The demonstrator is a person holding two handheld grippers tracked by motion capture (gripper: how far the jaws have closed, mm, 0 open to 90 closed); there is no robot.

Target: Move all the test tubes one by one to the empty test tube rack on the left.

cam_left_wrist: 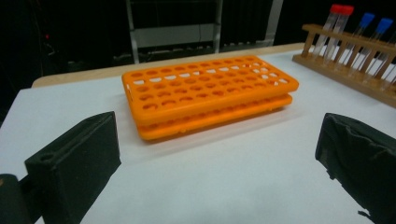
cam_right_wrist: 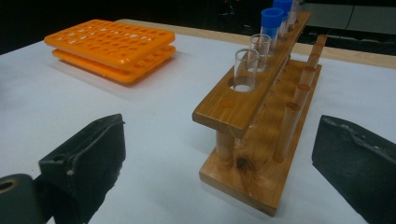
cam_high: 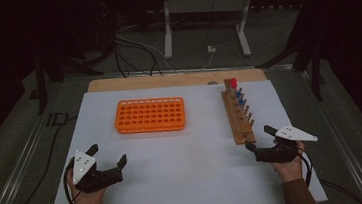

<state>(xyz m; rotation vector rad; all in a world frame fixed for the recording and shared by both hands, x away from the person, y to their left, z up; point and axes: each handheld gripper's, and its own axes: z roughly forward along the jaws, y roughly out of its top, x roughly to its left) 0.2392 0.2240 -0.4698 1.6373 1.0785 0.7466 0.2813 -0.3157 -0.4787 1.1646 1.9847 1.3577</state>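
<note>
A: Which step are you at?

B: The approach, I judge; nothing is picked up. My right tongs (cam_high: 262,138) stand wide and empty, just beside the near end of the wooden rack (cam_high: 238,116); my left tongs (cam_high: 108,155) are wide and empty too, on the white board (cam_high: 186,182), well short of the orange rack (cam_high: 150,115).

A: Where are the tubes?

B: In the wooden rack, right of the orange one; in the right gripper view the nearest tube (cam_right_wrist: 245,70) is uncapped, with blue caps (cam_right_wrist: 272,19) behind it; red caps (cam_left_wrist: 341,9) sit at the far end.

A: How do they point?

B: Upright, mouths up; their long axis is vertical. The wooden rack's long axis runs away from me; the orange rack lies crosswise, holes up.

A: And the next move?

B: I'd guess the right tongs go forward and up over the near tube, jaws either side of its rim; then a gentle close and a straight lift; any tilt could jam it in the hole.
</note>
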